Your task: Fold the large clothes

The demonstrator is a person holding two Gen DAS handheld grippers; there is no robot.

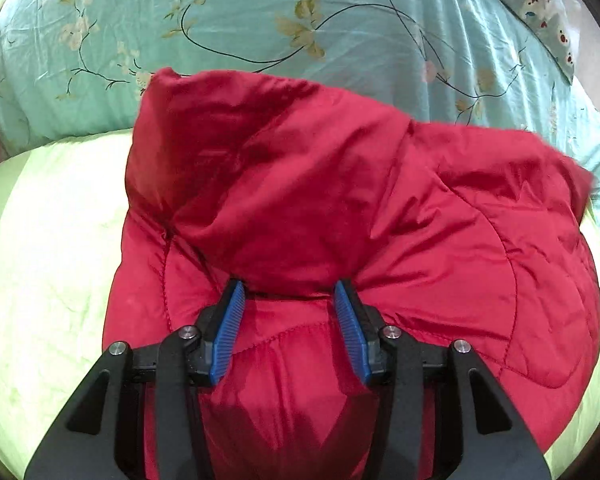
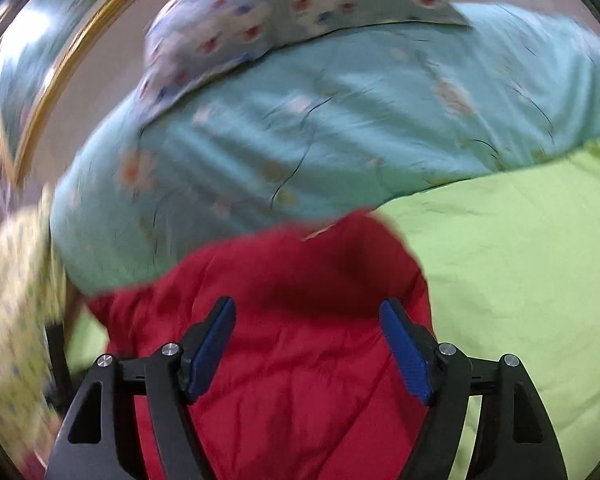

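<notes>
Your red quilted jacket (image 1: pixel 340 208) lies bunched on the lime-green sheet (image 1: pixel 44 264), its long axis running left to right, near the teal floral quilt (image 1: pixel 260 20). Your left gripper (image 1: pixel 289 300) pinches a thick fold of it. Your right gripper (image 2: pixel 308 320) hovers over it, fingers spread, holding nothing.

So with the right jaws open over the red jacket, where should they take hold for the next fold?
On the red jacket, I would take the far edge lying towards the green sheet. Bring the right gripper straight forward and down: that edge shows free against the bedding, though blur hides its exact lie.
</notes>
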